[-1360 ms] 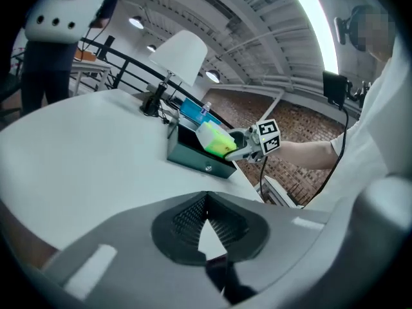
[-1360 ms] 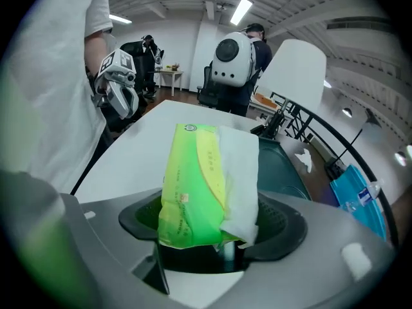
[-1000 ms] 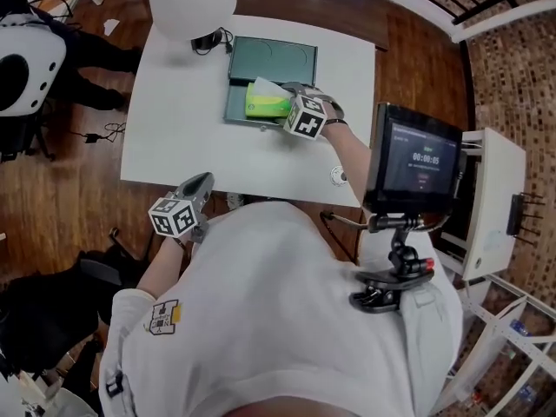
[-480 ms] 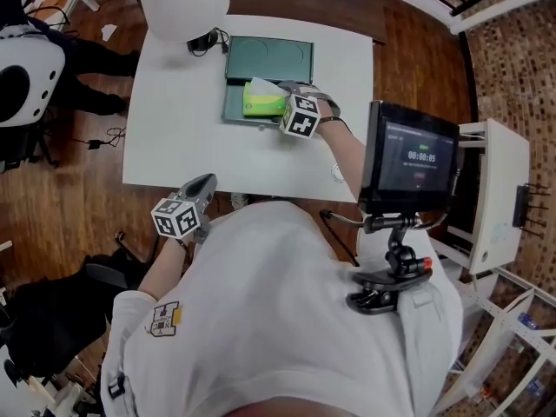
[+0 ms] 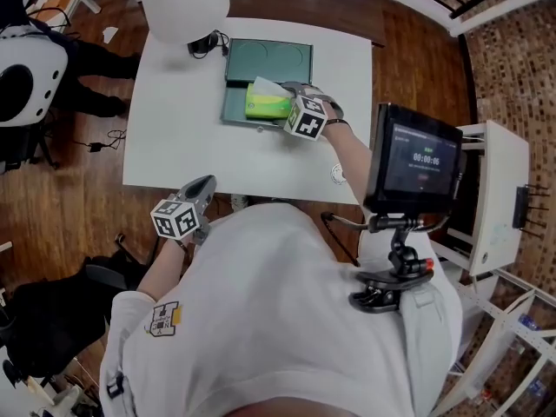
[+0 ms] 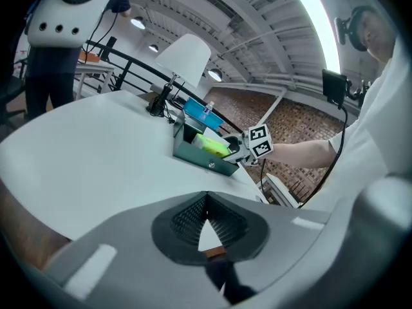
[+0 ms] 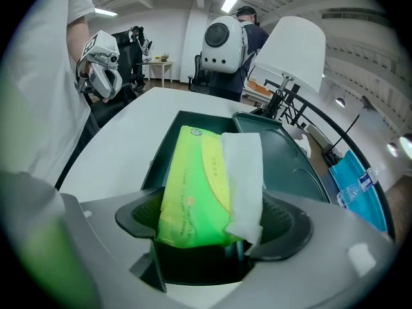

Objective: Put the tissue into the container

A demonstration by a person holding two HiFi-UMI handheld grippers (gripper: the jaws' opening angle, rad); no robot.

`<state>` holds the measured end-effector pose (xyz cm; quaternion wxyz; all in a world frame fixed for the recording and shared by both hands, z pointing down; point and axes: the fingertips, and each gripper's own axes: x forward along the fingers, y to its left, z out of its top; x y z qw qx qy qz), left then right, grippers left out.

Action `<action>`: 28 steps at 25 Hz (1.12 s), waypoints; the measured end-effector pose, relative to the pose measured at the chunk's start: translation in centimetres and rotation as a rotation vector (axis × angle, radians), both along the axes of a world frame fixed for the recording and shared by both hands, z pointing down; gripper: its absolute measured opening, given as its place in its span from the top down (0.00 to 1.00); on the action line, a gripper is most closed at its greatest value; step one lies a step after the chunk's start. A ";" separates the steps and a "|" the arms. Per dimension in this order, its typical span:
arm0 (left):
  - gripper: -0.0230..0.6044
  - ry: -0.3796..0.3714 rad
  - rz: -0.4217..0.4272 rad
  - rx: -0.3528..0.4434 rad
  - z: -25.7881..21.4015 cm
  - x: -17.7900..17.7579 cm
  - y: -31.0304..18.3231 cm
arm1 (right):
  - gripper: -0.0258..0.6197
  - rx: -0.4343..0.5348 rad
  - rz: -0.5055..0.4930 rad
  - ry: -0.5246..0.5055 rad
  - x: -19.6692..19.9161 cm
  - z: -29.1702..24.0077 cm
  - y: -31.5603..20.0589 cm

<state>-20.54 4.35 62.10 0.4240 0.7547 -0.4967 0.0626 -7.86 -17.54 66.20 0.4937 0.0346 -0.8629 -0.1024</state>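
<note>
1. Your right gripper (image 7: 209, 230) has the near end of the tissue pack (image 7: 193, 185) between its fingers. One pad touches each long side, and the jaws are opening.
2. The pack runs away from the jaws into the open base of the container (image 7: 164, 147). A white sheet (image 7: 243, 172) hangs from its top on the right side of the right gripper view and drapes toward the right pad.
3. In the left gripper view, the pack's top shows above the container's front wall.
4. Your left gripper (image 6: 206, 201) has its fingertips closed together with nothing between them. In the head view it sits at the lower edge of the table (image 5: 174, 129), at lower left, well apart from the container.
5. Count: one tissue pack, one loose sheet, one container with one lid (image 5: 269, 59), and two grippers.
6. In the head view the container sits in the upper middle of the table. Its lid lies open flat and reaches close to the table's top edge.
7. A white lampshade (image 5: 182, 3) stands at the upper left corner of the table, near the lid.
8. Bare tabletop spreads to the left of the container and below it. To the right, the table edge is near your right forearm, and a mounted screen (image 5: 415, 163) is beyond it.
</note>
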 end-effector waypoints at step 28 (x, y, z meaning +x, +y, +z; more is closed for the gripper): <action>0.96 -0.005 0.043 0.151 -4.1 0.5 -9.1 | 0.55 0.065 0.388 -0.572 10.2 -16.9 1.7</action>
